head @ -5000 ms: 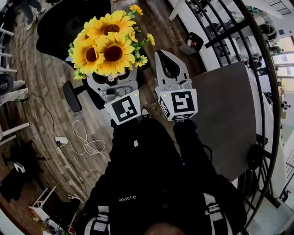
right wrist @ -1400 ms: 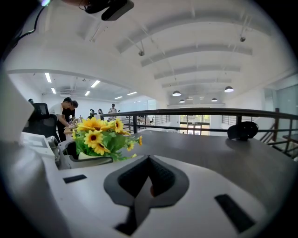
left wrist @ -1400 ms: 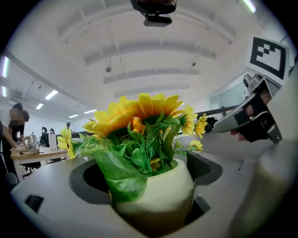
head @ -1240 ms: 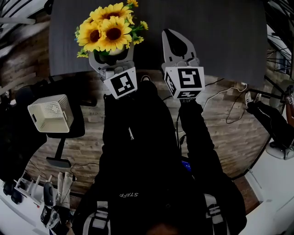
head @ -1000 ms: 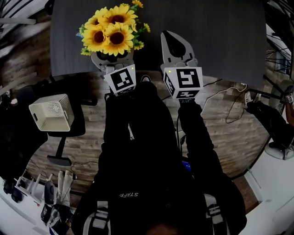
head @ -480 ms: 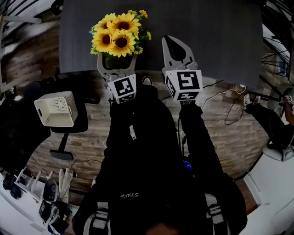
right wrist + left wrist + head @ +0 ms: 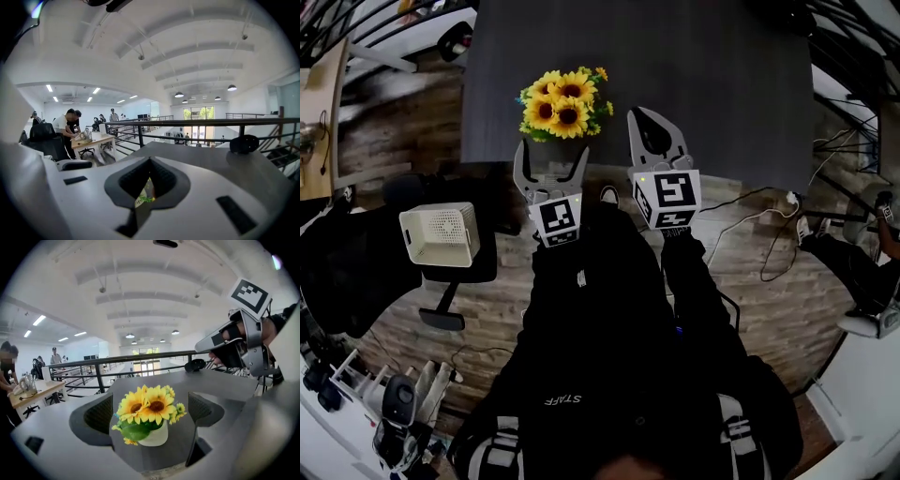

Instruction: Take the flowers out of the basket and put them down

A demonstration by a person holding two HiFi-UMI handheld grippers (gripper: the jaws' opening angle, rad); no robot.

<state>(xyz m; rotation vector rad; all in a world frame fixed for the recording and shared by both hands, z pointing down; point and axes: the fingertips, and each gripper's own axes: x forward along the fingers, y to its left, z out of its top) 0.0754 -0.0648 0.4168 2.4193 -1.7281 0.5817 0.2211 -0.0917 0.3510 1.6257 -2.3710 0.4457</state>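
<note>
**Sunflowers on the table, left jaws wide**

The flowers (image 7: pixel 565 103), a bunch of sunflowers in a small white pot, stand upright on the dark table (image 7: pixel 722 84) near its front edge. The left gripper (image 7: pixel 551 159) sits just short of them, jaws spread wide and gripping nothing. The right gripper (image 7: pixel 645 117), beside the flowers, has its jaws pressed together and empty. The white basket (image 7: pixel 441 234) rests on a chair (image 7: pixel 483 267) well off to the left.

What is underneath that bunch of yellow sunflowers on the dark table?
The yellow sunflowers sit in a small white pot, which stands on the dark grey table. Their green leaves spill over its rim, so the stems and whatever fills the pot are covered.
</note>
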